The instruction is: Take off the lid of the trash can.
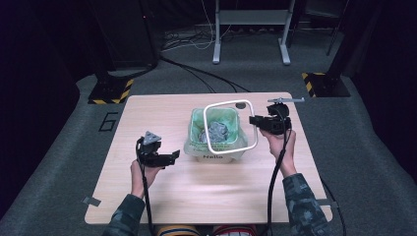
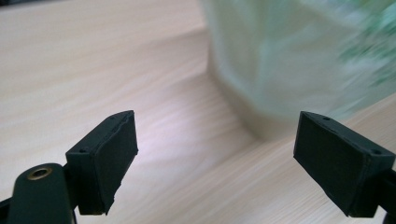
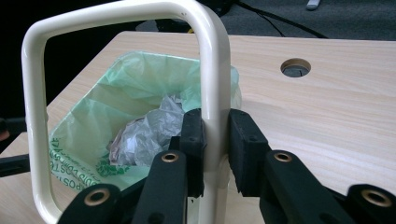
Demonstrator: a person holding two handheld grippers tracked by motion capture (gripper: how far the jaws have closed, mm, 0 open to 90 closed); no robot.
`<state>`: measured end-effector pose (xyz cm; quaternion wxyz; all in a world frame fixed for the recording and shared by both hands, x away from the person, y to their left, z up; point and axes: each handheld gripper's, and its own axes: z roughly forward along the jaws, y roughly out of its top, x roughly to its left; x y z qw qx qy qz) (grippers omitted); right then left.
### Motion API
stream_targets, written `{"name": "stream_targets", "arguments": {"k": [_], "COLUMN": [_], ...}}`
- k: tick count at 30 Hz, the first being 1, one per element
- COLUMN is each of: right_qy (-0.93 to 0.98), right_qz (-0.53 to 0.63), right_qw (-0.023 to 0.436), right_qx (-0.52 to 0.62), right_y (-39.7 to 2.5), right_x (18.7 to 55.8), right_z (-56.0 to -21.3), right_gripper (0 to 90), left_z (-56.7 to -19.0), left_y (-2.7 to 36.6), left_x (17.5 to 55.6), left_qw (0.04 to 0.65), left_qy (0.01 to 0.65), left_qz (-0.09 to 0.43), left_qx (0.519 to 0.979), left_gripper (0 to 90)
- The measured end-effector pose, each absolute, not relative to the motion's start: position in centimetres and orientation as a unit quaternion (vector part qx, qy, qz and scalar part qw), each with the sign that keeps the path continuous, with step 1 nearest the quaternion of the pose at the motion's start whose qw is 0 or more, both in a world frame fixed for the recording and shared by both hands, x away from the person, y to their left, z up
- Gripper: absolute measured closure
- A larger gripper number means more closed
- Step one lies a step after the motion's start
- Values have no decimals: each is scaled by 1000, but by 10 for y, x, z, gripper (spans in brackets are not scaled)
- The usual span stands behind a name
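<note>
The right gripper (image 3: 215, 154) clamps 1 side of the cream rounded-rectangle metal ring (image 1: 230, 126), held tilted above the translucent plastic bin with its green bag liner (image 1: 216, 132), while the left gripper (image 2: 215, 161), jaws spread and empty, waits left of that bin.

The pale wood tabletop (image 1: 162, 196) carries a translucent bin (image 1: 194, 145) lined with a green bag. A round cable hole (image 3: 295, 67) lies beyond the right jaws.
</note>
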<state>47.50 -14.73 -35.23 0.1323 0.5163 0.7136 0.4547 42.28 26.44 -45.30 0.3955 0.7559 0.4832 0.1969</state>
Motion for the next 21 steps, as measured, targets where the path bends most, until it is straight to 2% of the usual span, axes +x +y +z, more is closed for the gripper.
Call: {"name": "stream_targets", "arguments": {"k": [9, 18, 21], "right_qy": [700, 689, 687], "right_qz": [462, 468, 469], "right_qw": [142, 138, 138], "right_qx": [525, 535, 538], "right_y": [-164, -180, -185], "right_x": [470, 467, 465], "right_z": [-350, -353, -353], "right_gripper": [768, 768, 768], "left_z": [-501, -523, -527], "left_y": [286, 290, 289], "left_x": [421, 423, 421], "left_qw": [362, 344, 343], "left_qy": [515, 521, 517], "left_qz": [198, 191, 207], "left_qx": [752, 758, 756], "left_gripper": [121, 119, 124]}}
